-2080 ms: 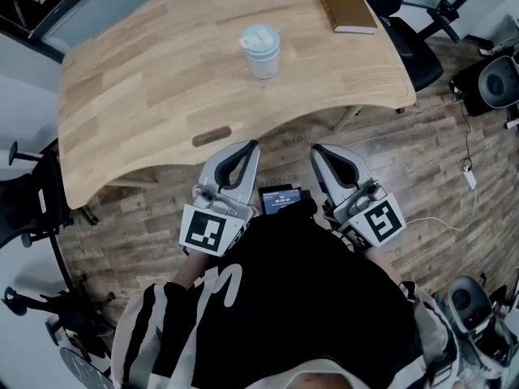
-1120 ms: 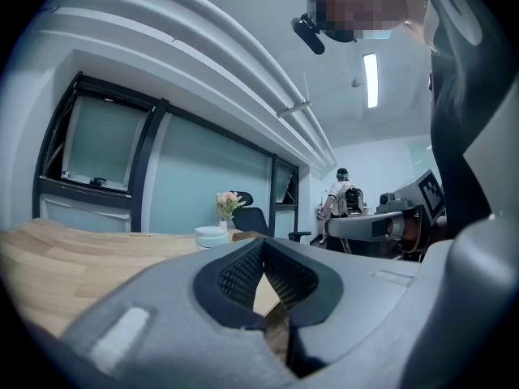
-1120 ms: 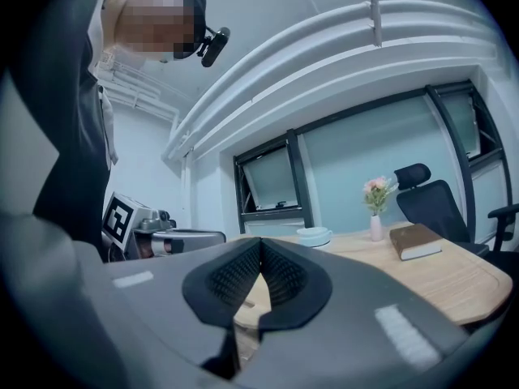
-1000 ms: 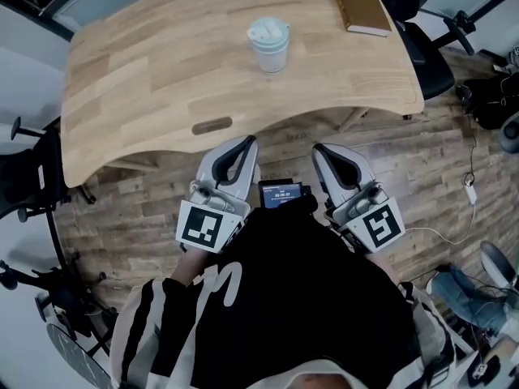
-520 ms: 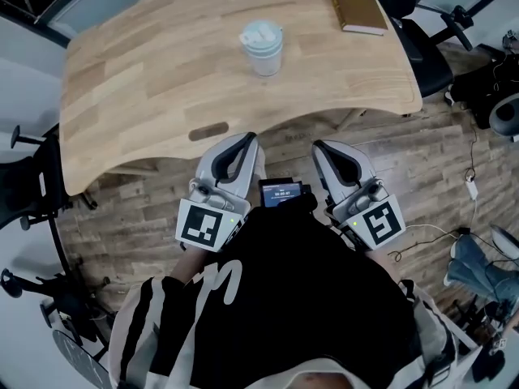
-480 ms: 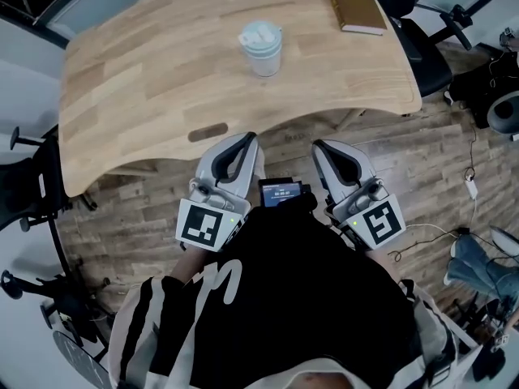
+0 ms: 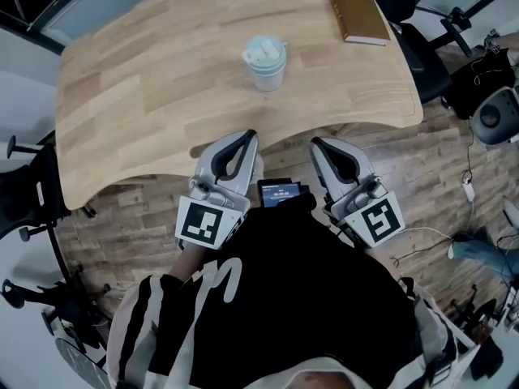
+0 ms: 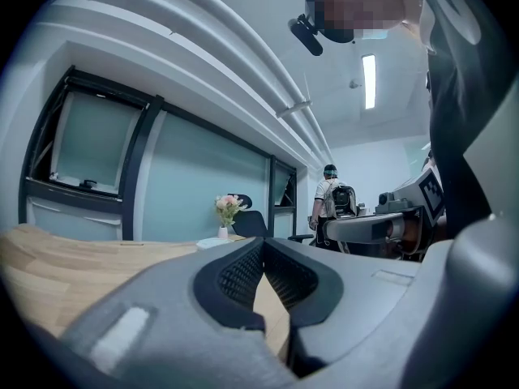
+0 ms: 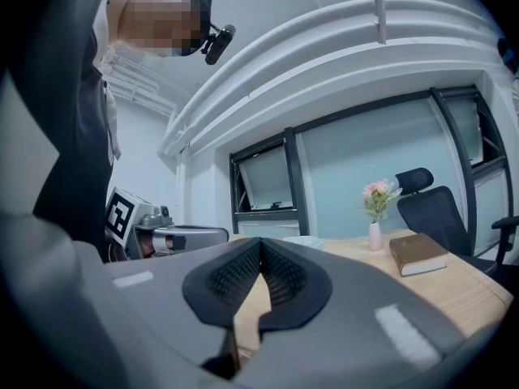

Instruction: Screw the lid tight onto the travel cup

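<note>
A pale blue travel cup [image 7: 264,63] with its lid [image 7: 264,49] on top stands upright near the middle of the wooden table [image 7: 146,96]. Both grippers hang close to my body, short of the table's near edge and well apart from the cup. My left gripper [image 7: 250,134] is shut with nothing in it, and so is my right gripper [image 7: 313,143]. In the left gripper view the fingertips [image 8: 263,244] meet. The right gripper view shows the same at its own fingertips [image 9: 260,243], with only a sliver of the cup's lid [image 9: 302,241] above them.
A brown book [image 7: 358,14] lies at the table's far right corner. A small vase of flowers [image 9: 375,217] stands at the far edge. Office chairs [image 7: 422,47] stand to the right of the table, another [image 7: 24,193] to the left. Cables [image 7: 466,177] lie on the wooden floor.
The grippers stay shut and near my body. The view has shifted slightly, so the table's near edge now sits a little closer to the fingertips.
</note>
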Tool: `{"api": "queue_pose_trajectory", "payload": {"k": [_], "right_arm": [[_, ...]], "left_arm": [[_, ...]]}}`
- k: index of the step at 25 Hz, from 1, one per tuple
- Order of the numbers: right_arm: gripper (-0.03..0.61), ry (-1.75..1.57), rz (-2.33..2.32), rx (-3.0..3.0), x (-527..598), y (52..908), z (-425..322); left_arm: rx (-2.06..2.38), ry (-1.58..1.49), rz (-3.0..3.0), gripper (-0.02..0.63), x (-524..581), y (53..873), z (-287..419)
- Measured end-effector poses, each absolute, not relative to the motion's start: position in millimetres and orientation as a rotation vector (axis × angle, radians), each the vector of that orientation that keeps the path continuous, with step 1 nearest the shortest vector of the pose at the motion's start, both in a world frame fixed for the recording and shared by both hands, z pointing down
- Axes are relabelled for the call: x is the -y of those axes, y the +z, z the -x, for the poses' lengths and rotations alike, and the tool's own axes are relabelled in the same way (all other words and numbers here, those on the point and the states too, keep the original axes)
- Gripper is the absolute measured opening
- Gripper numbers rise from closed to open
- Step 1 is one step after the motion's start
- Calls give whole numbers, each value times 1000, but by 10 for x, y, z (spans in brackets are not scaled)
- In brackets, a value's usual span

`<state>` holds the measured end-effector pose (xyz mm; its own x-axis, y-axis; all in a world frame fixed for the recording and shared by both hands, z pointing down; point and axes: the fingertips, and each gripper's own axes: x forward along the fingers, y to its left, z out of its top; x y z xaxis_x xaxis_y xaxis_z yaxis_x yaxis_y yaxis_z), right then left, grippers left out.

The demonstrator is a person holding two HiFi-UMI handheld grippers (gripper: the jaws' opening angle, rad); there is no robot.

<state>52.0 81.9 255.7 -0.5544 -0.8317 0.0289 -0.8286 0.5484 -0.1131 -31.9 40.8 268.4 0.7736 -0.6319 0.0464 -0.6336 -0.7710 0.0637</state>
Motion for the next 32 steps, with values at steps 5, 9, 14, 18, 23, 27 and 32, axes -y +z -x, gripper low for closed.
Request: {"api": "queue_pose_trajectory", "payload": {"k": [5,9,14,18,23,27,32], "right_arm": [[-5,-177,1460,-2748,-584,2551,-488],[-5,-177,1460,-2754,-407,2559,-476],[-5,-178,1471,-2750,-176,2559,-480],[-5,-179,1481,-2741,26,2545,-469],[-5,-182,1493,-2736,258,2528,-444],[-5,-178,1509,-2729,430,2493,-425],[-5,-172,1526,-2729,587,2481,-382]], "left_arm": [[1040,29,-2887,-1,-170,2668,341],[1040,15,-2881,0,21,2666,342],[1030,6,-2893,0,241,2631,324],[1035,3,-2890,0,461,2614,364],[1024,4,-2890,0,697,2617,385],[1011,0,-2892,0,864,2607,404],[1002,-6,-2891,0,1029,2609,454]]}}
